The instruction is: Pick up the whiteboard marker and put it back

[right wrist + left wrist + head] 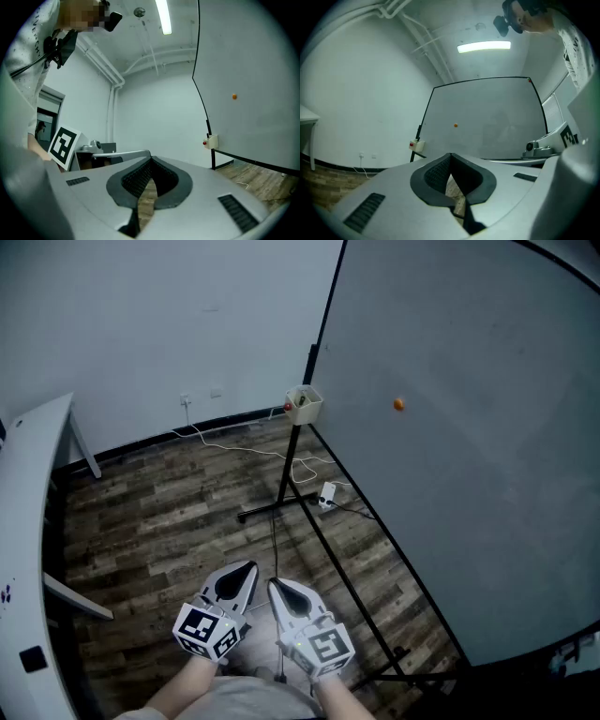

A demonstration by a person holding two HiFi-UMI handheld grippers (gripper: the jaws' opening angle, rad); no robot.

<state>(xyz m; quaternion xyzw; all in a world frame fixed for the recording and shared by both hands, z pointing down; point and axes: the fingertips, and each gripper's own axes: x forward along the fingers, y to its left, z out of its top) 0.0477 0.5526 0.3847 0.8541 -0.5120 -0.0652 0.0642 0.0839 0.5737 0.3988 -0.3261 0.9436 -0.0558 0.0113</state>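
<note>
A large whiteboard [469, 474] on a black stand fills the right of the head view. A small cream box [305, 405] hangs at its left edge, with a red tip [289, 408] at the box's side; I cannot tell whether that is the marker. The box also shows in the left gripper view [416, 146] and the right gripper view [212, 141]. My left gripper [249, 568] and right gripper [273, 585] are held level side by side, low over the floor and far short of the box. Both are shut with nothing in them [450, 155] [150, 160].
An orange magnet [398, 404] sticks on the board. The stand's black foot bar [272, 512] and lower rail [356, 596] run across the wooden floor ahead. White cables [234, 446] and a power strip [327, 495] lie near it. A white table [28, 521] stands at the left.
</note>
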